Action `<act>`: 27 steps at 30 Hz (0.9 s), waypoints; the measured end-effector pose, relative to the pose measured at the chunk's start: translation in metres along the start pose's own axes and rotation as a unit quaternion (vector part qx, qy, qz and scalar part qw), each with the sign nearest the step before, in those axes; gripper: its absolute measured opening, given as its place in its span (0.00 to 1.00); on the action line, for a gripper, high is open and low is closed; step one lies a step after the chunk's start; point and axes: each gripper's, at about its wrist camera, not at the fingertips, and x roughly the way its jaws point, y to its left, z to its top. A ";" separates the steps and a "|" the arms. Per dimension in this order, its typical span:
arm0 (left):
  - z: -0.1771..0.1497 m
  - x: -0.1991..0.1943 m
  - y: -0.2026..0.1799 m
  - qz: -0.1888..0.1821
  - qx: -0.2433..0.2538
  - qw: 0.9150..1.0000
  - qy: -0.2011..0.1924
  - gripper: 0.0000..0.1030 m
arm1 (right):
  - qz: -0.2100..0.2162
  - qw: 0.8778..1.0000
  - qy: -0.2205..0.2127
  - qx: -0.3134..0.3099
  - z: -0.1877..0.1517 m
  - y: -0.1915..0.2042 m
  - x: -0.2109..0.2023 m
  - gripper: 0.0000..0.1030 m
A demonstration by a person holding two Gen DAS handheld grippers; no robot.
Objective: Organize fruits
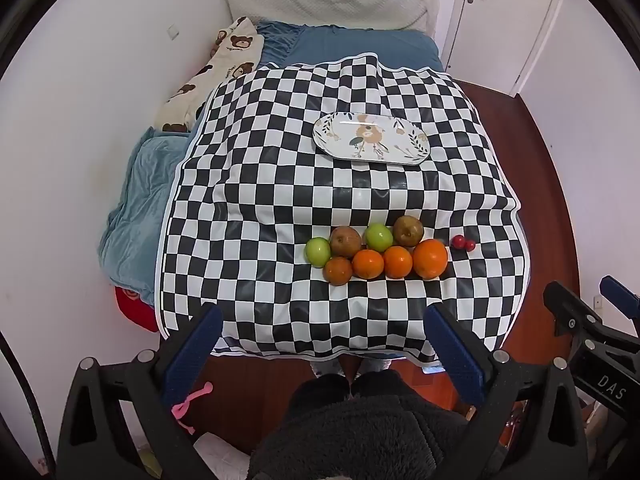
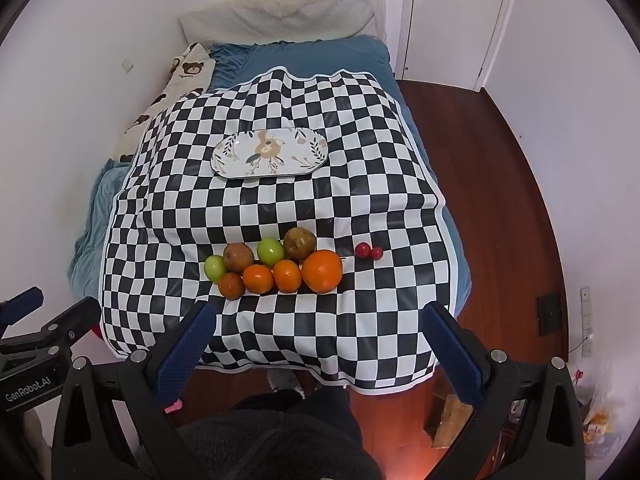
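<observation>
A cluster of fruit lies on the checkered cloth [image 1: 260, 200] near its front edge: a big orange [image 1: 430, 258] [image 2: 322, 271], smaller oranges [image 1: 367, 264] [image 2: 258, 279], two green apples [image 1: 318, 252] [image 2: 270, 251], two brown pears [image 1: 408, 231] [image 2: 300, 243] and two small red fruits [image 1: 463, 243] [image 2: 369, 251] apart at the right. An empty oval floral plate [image 1: 372, 140] [image 2: 270, 153] sits farther back. My left gripper [image 1: 320, 344] and right gripper [image 2: 316, 340] are both open and empty, held well short of the fruit, above the cloth's front edge.
The cloth covers a bed with blue bedding [image 1: 132, 208], a bear-print pillow [image 1: 216, 68] and a headboard against the wall. Wooden floor [image 2: 480, 200] lies to the right, with a white door [image 2: 448, 16] beyond. The person's dark fleece sleeve [image 1: 360, 432] fills the bottom.
</observation>
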 end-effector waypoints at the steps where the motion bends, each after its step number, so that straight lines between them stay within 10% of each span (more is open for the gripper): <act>1: 0.000 0.000 0.000 -0.003 0.000 1.000 0.001 1.00 | -0.005 1.000 -0.003 -0.003 0.000 0.001 0.000 1.00; 27: 0.000 0.000 0.000 -0.005 -0.002 1.000 -0.001 1.00 | -0.010 1.000 -0.007 -0.006 -0.002 0.002 -0.009 1.00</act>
